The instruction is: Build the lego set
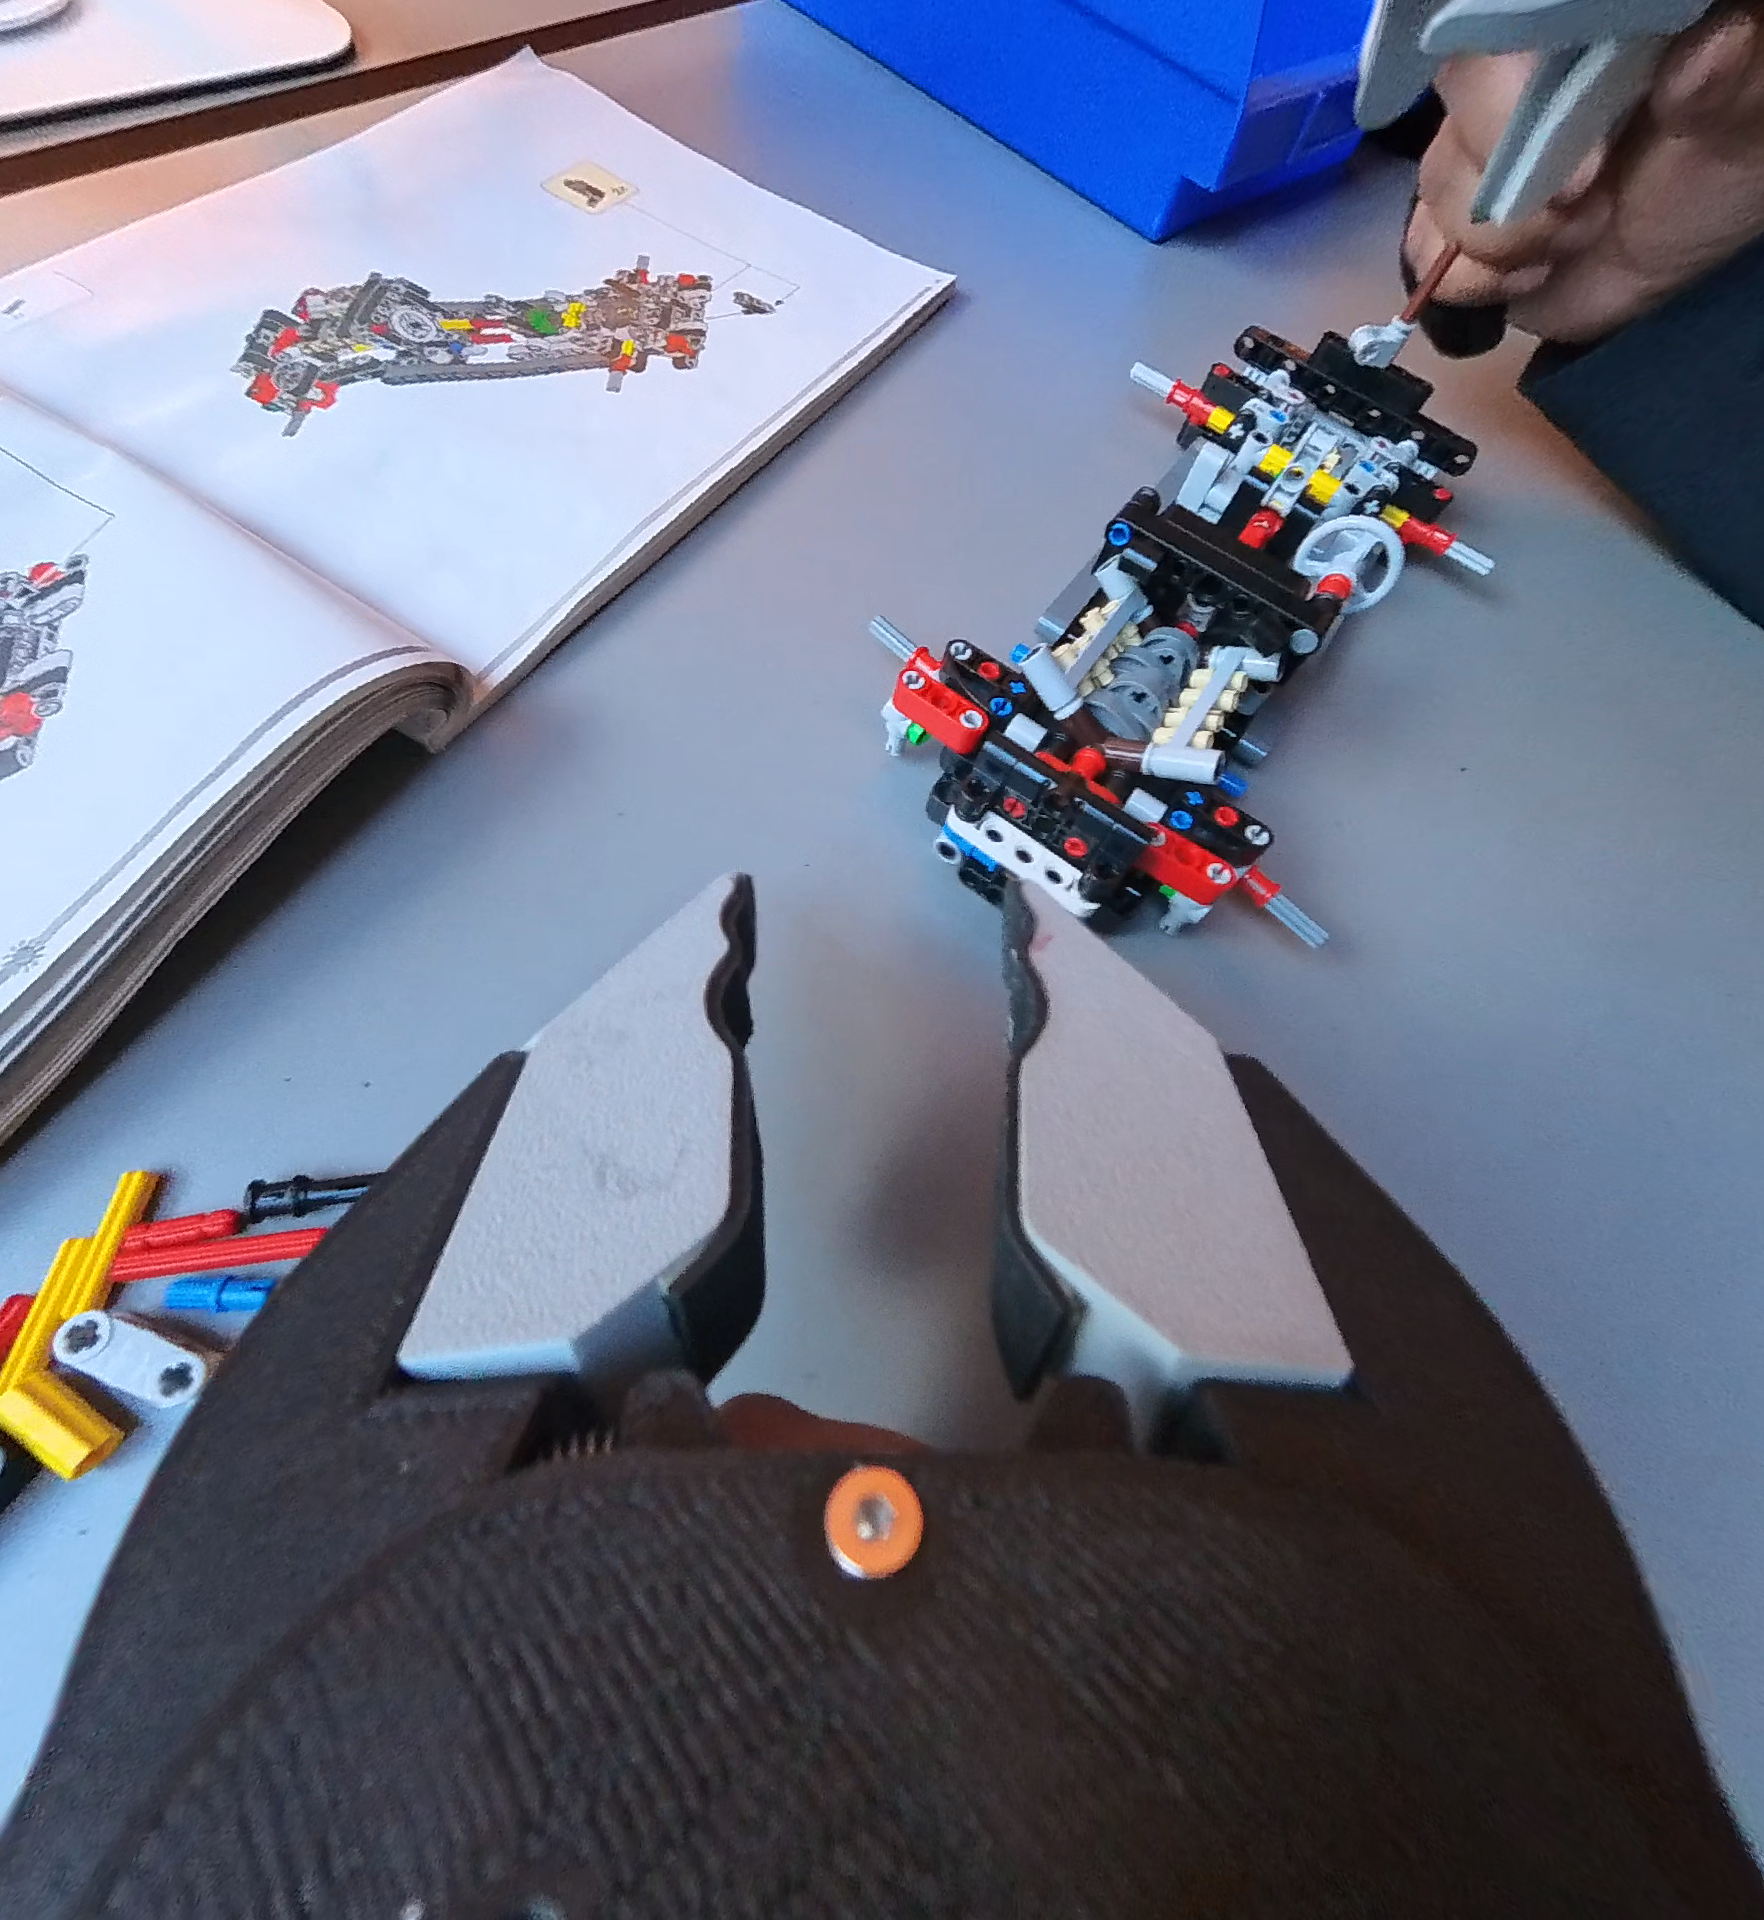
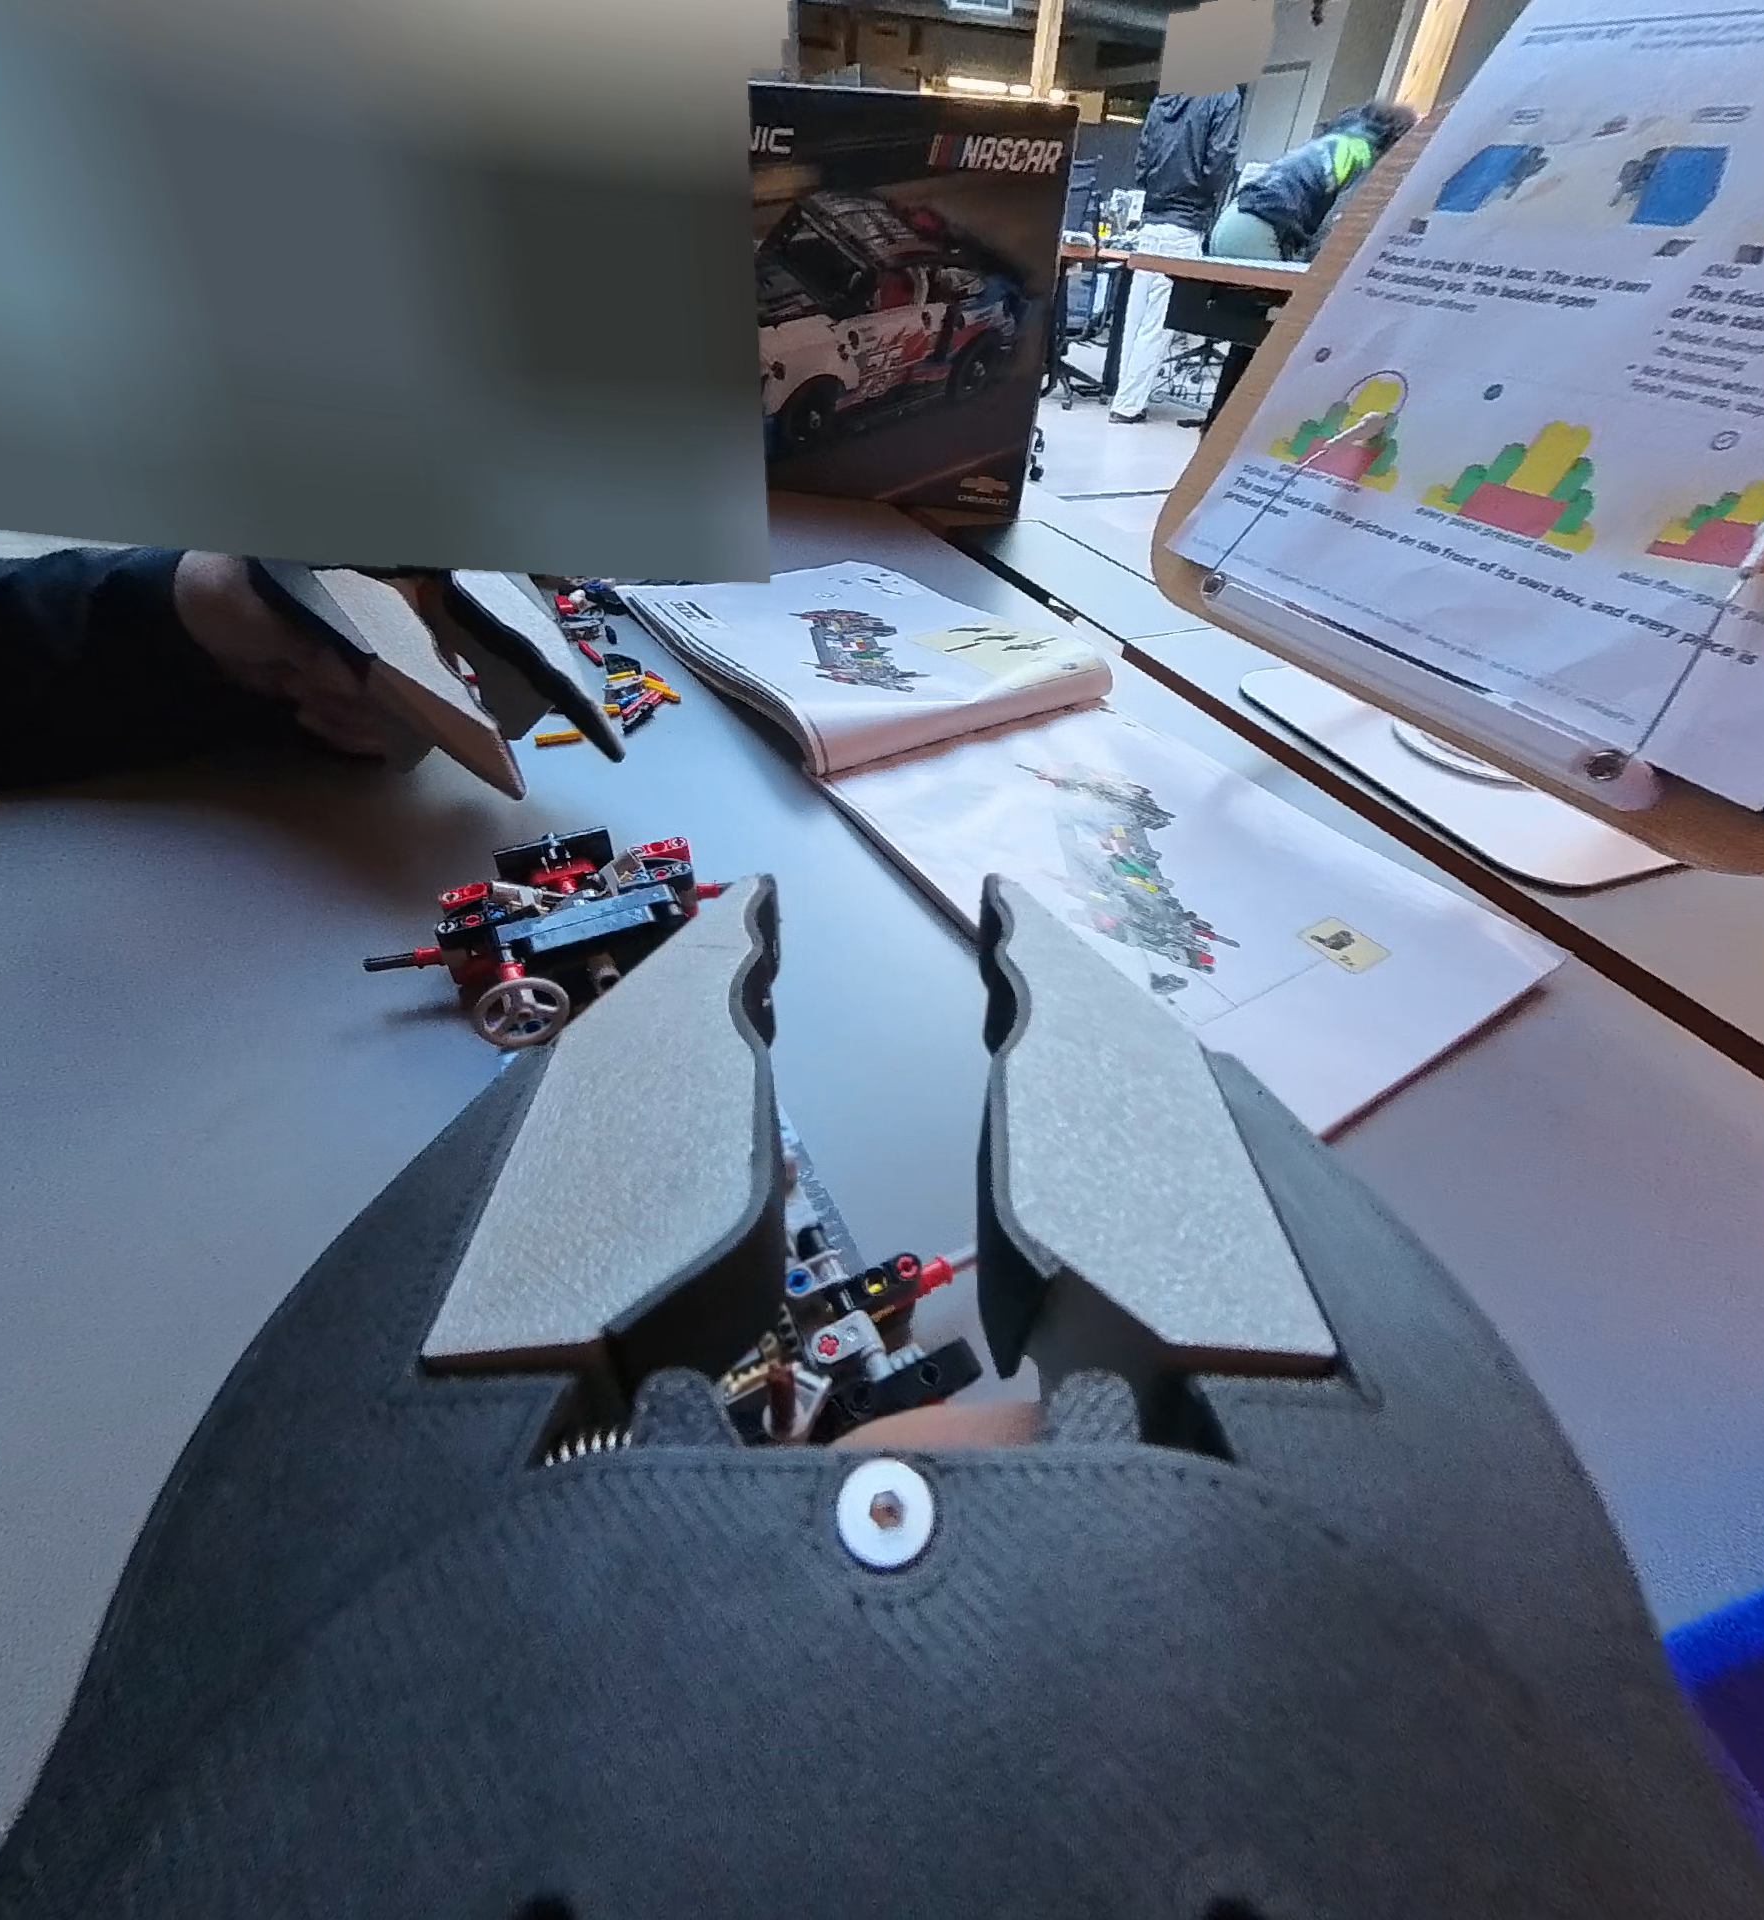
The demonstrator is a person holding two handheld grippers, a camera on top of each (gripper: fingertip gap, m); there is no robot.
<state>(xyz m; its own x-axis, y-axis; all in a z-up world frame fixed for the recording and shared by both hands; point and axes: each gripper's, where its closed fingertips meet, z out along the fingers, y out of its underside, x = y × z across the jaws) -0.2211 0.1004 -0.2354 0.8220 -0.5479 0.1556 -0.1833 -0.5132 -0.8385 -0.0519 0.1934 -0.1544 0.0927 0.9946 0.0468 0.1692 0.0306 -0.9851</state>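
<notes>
Left gripper (image 1: 878,904): jaws apart, nothing between them, hovering over grey table (image 1: 1480,1143), its right fingertip just beside the near end of the brick-built chassis (image 1: 1179,644). Right gripper (image 2: 878,914): jaws apart and bare, above the chassis's far end. Open instruction booklet (image 1: 390,436) lies left; loose pieces (image 1: 78,1320) near left.

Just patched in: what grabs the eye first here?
The half-built brick chassis lies on the grey table, just beyond the open, empty left tongs. An open instruction booklet lies to its left, and loose pieces sit by the near left edge.
</notes>
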